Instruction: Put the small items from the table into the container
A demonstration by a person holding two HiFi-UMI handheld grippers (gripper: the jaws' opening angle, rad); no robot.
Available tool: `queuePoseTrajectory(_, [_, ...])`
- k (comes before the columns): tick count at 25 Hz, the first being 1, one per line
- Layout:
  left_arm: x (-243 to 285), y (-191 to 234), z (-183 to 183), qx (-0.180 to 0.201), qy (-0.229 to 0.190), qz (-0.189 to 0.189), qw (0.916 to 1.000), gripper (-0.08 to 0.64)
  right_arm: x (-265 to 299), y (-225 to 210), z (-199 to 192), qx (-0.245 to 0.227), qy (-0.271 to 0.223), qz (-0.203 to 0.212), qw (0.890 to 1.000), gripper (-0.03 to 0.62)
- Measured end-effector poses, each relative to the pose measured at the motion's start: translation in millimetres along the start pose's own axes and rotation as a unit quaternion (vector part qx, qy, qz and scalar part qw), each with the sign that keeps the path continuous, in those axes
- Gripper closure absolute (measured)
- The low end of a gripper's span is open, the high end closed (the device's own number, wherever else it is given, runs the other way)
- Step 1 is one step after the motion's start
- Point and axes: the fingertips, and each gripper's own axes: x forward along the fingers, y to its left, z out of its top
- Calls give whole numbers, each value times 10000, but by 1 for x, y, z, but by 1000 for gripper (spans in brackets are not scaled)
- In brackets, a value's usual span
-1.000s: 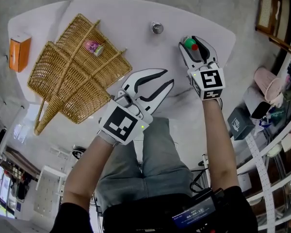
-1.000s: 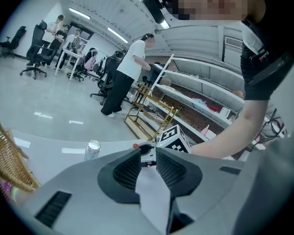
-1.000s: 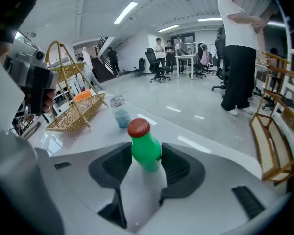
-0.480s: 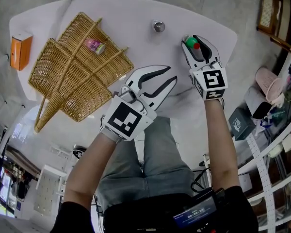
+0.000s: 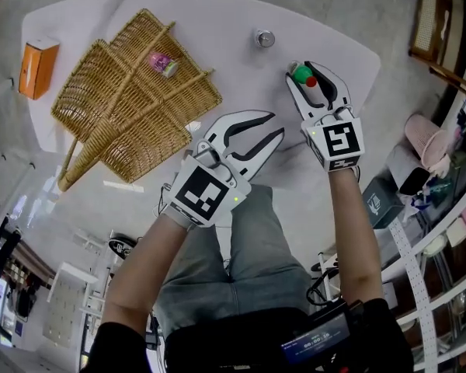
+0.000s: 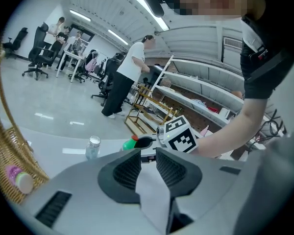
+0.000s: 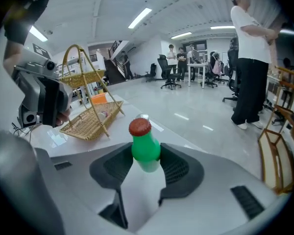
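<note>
Lifting clear of the table (image 5: 217, 22) at 1 o'clock, the right gripper (image 5: 312, 84) now clamps the green bottle (image 5: 300, 72) it merely straddled a second ago, the left gripper (image 5: 273, 124) idling empty with jaws apart, the wicker basket (image 5: 132, 107) waiting at 10 o'clock.

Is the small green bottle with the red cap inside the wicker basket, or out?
Out: the green bottle is gripped between the right gripper's pads, apart from the basket.
</note>
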Motion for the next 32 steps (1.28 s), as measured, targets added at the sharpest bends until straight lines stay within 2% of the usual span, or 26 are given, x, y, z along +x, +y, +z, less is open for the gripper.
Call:
queuePoseTrajectory(11, [-53, -4, -36, -279, -306, 391, 9984, 483, 4, 98, 34, -674, -309, 939, 9928, 416])
queuePoseTrajectory(16, [-78, 3, -57, -415, -444, 620, 9962, 483, 16, 146, 32, -1001, -235, 1465, 9838, 416])
queuePoseTrajectory(21, [-115, 18, -70, -721, -719, 986, 9899, 483, 35, 190, 42, -1238, -133, 1836, 9751, 416])
queuePoseTrajectory(26, [-155, 36, -89, -937, -898, 1263, 9835, 483, 62, 230, 52, -1412, -131, 2008, 9693, 416])
queuePoseTrajectory(32, [-180, 51, -99, -1006, -989, 1388, 9802, 483, 83, 245, 57, -1439, 4, 1907, 9710, 416])
